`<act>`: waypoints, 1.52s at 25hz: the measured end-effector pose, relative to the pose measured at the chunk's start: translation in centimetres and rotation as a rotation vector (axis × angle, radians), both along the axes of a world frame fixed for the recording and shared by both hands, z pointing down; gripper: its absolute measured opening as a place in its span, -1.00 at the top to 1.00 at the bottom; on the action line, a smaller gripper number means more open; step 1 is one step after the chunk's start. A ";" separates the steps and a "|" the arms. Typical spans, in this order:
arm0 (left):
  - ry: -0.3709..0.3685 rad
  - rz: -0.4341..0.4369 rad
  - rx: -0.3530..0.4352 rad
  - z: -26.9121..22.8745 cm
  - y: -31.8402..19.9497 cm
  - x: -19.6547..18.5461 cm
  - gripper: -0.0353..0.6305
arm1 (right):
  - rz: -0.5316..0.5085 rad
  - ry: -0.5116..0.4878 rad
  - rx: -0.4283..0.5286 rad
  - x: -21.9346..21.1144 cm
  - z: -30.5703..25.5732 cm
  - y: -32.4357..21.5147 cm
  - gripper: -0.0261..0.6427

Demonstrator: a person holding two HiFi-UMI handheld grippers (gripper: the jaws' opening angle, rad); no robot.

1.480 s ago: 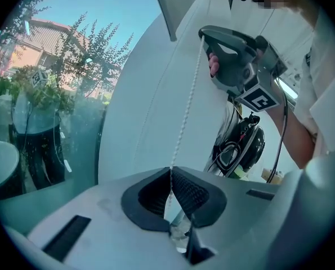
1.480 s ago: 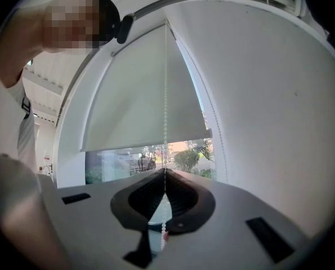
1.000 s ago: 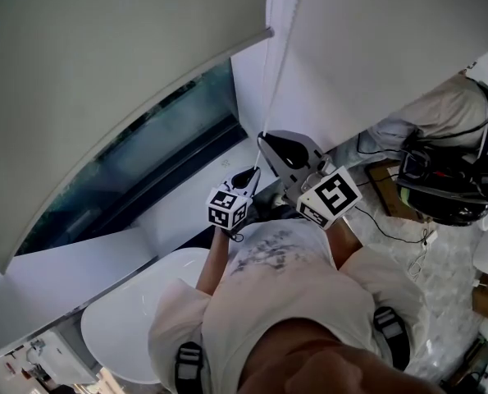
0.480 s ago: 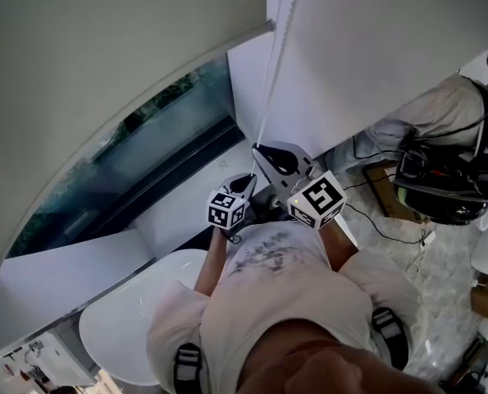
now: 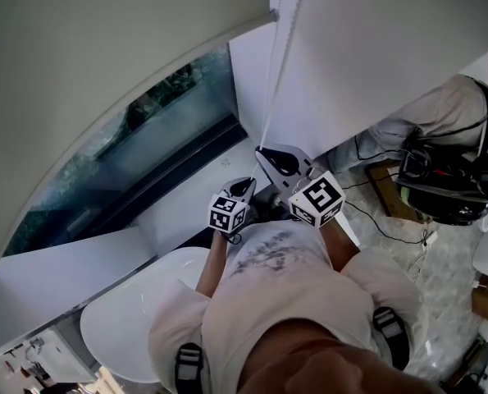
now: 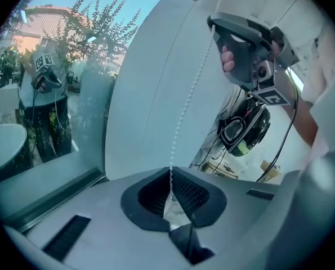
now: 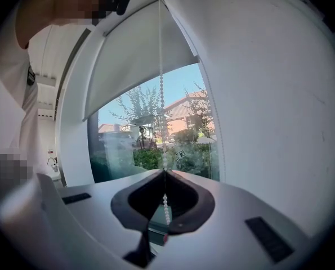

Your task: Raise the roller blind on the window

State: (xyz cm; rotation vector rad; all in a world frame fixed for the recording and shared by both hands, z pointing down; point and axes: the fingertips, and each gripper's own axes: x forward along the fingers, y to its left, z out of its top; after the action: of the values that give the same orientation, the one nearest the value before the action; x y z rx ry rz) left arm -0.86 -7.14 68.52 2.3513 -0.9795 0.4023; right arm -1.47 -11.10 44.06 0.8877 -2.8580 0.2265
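A person at the window works the bead chain point(image 5: 267, 113) of a roller blind point(image 5: 104, 72) that hangs partway down, its hem crossing the pane aslant in the head view, with the window glass point(image 5: 145, 130) bare below it. Both tools are committed. The right tongs point(image 5: 264, 150) are pinched together on the chain at the higher point, beads running straight up from their tips toward the top of the blind in the right gripper view point(image 7: 161, 94). The left tongs point(image 5: 245, 189) are pinched shut on the same strand just below, and the chain rises from their tips to the other tool in the left gripper view point(image 6: 185, 108). The chain hangs along the wall at the right edge of the window, well clear of the glass. The step in hand appears to be a hand-over-hand haul. Done well, it likely means drawing straight down along the chain's own line, not out toward the body, so the beads do not jump at the top. One pair should hold firm while the other lets go and takes a fresh bite higher up. Short, even pulls would probably suit the small beads, which could slip through smooth pads under a jerk. Watching the hem should confirm this strand lifts the blind, not lowers it.
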 end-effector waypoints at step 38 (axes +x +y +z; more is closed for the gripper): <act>0.240 0.088 0.795 -43.8 -5.3 0.5 0.71 | -0.058 0.001 0.027 -0.4 0.2 0.3 0.74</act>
State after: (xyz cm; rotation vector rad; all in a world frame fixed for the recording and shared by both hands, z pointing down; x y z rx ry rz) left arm -0.39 -12.44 24.69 3.0503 -1.0420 -0.3047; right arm -1.92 -10.81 44.25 0.8073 -2.8881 0.1812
